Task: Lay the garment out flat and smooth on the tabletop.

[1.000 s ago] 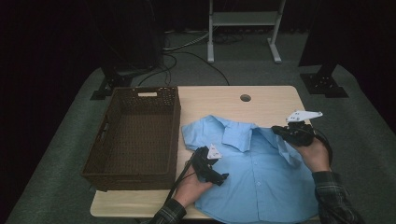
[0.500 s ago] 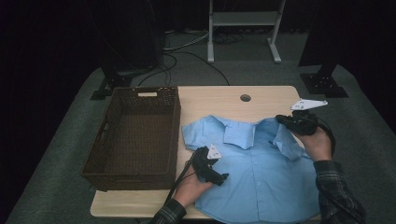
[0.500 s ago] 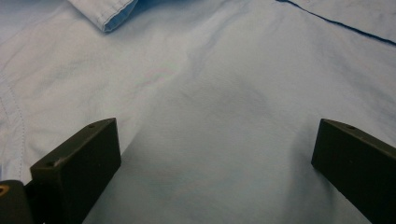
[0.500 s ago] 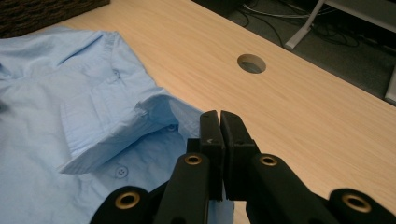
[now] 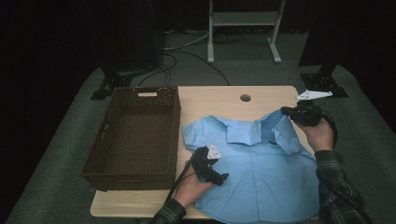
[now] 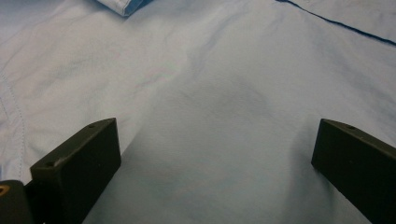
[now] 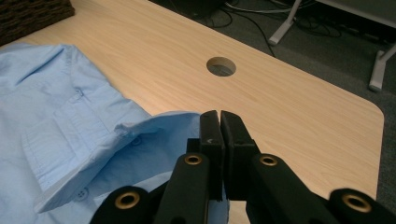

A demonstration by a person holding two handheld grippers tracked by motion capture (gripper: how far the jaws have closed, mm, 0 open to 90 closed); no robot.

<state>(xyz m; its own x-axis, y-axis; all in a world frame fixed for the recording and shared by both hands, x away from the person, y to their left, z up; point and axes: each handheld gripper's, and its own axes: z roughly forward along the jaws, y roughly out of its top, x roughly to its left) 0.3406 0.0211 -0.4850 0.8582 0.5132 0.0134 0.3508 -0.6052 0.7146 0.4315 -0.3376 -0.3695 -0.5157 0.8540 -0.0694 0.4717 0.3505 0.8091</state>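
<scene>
The shirt [image 5: 261,168] lies flat, front up, on the table [image 5: 210,100], just beside the basket [image 5: 133,135] on the right gripper's side. The right gripper [image 5: 286,111] is at the shirt's far corner by the collar; its jaws are pressed together, pinching a fold of the shirt's edge [image 7: 173,122] and holding it raised off the table. The left gripper [image 5: 223,179] rests on the near part of the shirt, on the side nearest the basket; its jaws are spread wide, with smooth cloth [image 6: 210,116] lying between them, not gripped
</scene>
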